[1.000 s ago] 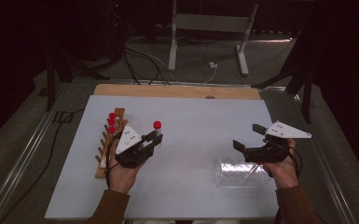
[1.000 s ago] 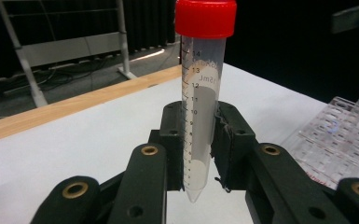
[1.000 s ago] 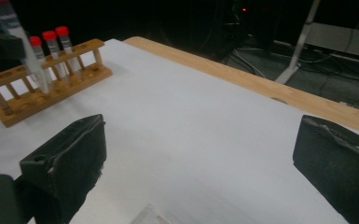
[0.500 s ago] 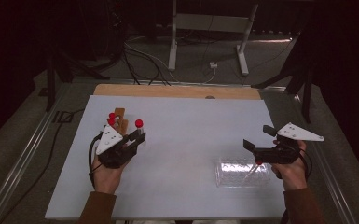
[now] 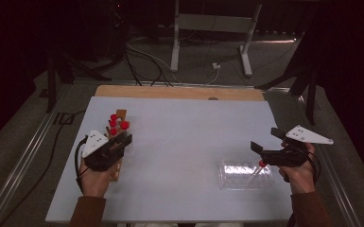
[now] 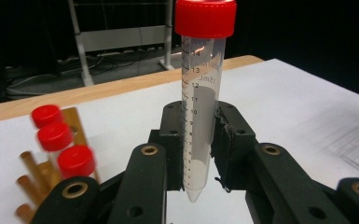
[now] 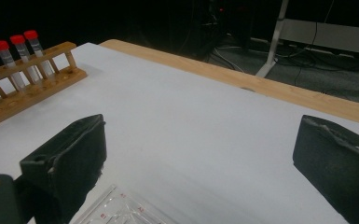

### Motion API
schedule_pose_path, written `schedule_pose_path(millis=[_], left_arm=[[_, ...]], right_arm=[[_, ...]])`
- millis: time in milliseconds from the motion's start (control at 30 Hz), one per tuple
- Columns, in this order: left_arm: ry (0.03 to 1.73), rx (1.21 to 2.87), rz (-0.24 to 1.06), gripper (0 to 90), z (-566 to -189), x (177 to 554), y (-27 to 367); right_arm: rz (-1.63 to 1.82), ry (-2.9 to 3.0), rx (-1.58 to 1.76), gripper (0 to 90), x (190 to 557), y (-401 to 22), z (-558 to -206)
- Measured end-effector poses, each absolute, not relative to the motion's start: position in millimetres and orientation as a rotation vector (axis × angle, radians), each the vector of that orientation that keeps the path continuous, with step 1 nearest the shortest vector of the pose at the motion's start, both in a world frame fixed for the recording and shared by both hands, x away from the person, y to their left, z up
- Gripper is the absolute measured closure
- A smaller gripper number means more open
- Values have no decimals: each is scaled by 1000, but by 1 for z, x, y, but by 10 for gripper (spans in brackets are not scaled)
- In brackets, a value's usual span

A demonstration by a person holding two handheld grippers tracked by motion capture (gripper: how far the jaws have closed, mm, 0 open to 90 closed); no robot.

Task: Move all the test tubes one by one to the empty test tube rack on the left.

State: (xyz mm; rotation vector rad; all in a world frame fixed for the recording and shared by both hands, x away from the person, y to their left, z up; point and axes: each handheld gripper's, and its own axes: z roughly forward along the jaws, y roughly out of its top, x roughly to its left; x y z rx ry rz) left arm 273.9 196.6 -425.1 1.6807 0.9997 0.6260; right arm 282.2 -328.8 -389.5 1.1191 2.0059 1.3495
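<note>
My left gripper (image 6: 200, 144) is shut on a clear tube with a red cap (image 6: 200, 116), which stands upright between the pads. In the high view the left gripper (image 5: 123, 138) holds the tube (image 5: 124, 125) right beside the wooden rack (image 5: 118, 163) at the table's left. Three red-capped tubes (image 6: 56, 135) stand in the rack's far end. My right gripper (image 5: 265, 139) is at the right, open wide, with nothing between its pads (image 7: 70, 158). A clear plastic tray (image 5: 245, 176) lies just below it, with a red-capped tube (image 5: 262, 164) resting in it.
The white tabletop (image 5: 184, 142) has a wooden strip (image 5: 179, 92) along its far edge. Beyond it are a metal stand (image 5: 208, 28) and cables on a dark floor. The right gripper view has the rack (image 7: 28, 88) far left and the tray's labelled corner (image 7: 121, 210) at the bottom.
My left hand has carried the tube leftward, from the table's middle-left to the rack. The right hand has drifted slightly right and stays open.
</note>
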Motion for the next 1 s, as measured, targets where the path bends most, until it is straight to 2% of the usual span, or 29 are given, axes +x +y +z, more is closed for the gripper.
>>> schedule_pose_path(millis=[1000], left_arm=[[1131, 1650, 705, 756, -440, 269, 240]], right_arm=[[1360, 2004, 1129, 25, 279, -331, -395]])
